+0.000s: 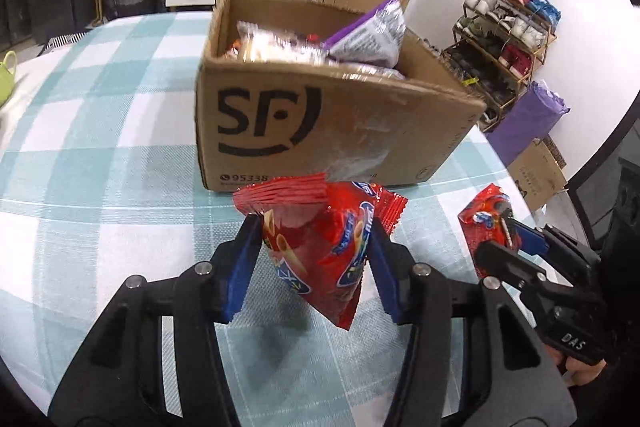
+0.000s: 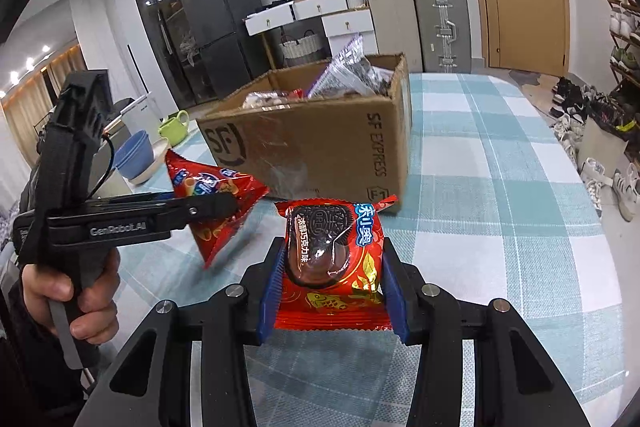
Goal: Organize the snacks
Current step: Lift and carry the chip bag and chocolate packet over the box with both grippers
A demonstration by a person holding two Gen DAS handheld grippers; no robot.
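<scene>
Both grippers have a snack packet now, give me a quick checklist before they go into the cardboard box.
1. Left gripper clamped on the red wafer-roll packet: ok.
2. Right gripper clamped on the red chocolate cookie packet: ok.
3. Wafer-roll packet clear of the checked tablecloth: ok.
4. Cardboard box top open: ok.
5. Room left among the box's snacks, beside the purple packet: cannot tell.

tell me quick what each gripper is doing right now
left gripper: shut on the wafer packet, lifted off the table.
right gripper: shut on the cookie packet.
</scene>
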